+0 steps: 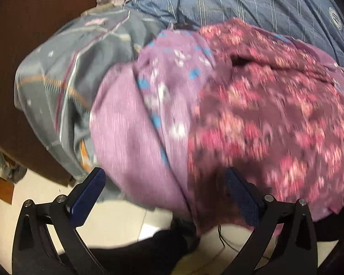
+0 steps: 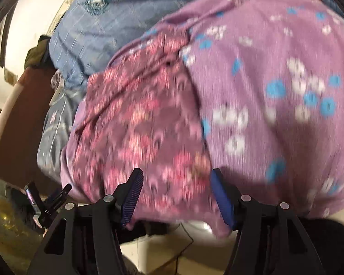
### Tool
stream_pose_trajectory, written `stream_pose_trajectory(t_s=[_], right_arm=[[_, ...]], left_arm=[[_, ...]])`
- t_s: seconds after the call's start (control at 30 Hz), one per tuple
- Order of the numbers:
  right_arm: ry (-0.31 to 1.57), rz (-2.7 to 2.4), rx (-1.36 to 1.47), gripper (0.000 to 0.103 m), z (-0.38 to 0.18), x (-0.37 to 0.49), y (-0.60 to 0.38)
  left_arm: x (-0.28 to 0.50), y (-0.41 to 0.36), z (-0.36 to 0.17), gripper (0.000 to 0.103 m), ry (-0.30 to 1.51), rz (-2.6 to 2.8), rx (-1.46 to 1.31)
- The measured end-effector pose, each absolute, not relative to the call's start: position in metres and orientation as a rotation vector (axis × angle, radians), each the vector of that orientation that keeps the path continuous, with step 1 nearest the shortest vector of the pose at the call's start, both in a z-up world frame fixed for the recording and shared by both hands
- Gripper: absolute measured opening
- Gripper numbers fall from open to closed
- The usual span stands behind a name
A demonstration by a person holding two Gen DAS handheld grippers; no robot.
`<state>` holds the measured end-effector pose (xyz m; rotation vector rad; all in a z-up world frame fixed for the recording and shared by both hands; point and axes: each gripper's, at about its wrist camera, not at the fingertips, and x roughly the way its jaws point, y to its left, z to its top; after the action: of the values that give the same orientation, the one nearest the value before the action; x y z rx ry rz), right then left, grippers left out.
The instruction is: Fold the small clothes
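Stage: I judge the fold to be partway at best; the pile I see is layered but rumpled, and both views are smeared by motion, so I cannot call any garment finished.

Main garment: the lilac floral garment point(image 1: 135, 123) with blue and white flowers lies spread over the heap, its near edge hanging towards my tongs in both views.

Second garment: the maroon floral garment point(image 1: 263, 114) lies on the lilac one, covering its right part in the left wrist view and its left part in the right wrist view. Whether it is a separate piece or a turned-over panel of the same one, I cannot tell.

Underneath: a grey patterned cloth point(image 1: 64, 73) lies to the left, a blue striped quilt point(image 1: 240, 2) behind; the brown surface point(image 1: 23, 34) beside them may be a bed frame or a worktop, I cannot tell.

Left tongs point(image 1: 165, 178): spread wide, nothing clamped; the lilac edge sits just ahead between the fingers, pads not pressing.

Right tongs point(image 2: 175, 181): spread apart above the near hem of the maroon garment, cloth visible between the fingers but not pinched.

Done: the two floral layers are stacked, roughly flat.

Left: I would say edges need squaring, creases smoothing, at least one more fold.

Risk: loose hems over the near edge could slip.
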<state>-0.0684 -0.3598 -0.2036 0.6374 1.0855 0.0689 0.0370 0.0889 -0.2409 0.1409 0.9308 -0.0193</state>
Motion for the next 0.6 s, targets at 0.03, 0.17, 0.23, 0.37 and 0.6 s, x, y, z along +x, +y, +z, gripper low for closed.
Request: stream_pose_trajectory(t_s=[0.03,0.17,0.23,0.37,0.6], right_arm=[[1.092,0.074,0.634,0.063,-0.207,-0.075,-0.359],[1.122,0.085,0.691,0.065,-0.231,-0.1,-0.359],[1.163,0.087,0.723,0.065,-0.247,-0.11,-0.355],[1.213,0.069,0.697,0.065,-0.271,-0.118,-0.346],[1.244,0.004,0.658,0.065,-0.305,-0.108,-0.343]], left_arm=[[0.031,0.091,-0.245,0.103,0.952,-0.029,0.118],[0.016,0.097,-0.26,0.103,1.028,-0.047,0.041],[0.011,0.097,-0.267,0.1,1.049,-0.051,0.013],[0.008,0.099,-0.283,0.08,1.121,-0.052,-0.041],[0.02,0.116,-0.302,0.064,1.191,-0.015,-0.205]])
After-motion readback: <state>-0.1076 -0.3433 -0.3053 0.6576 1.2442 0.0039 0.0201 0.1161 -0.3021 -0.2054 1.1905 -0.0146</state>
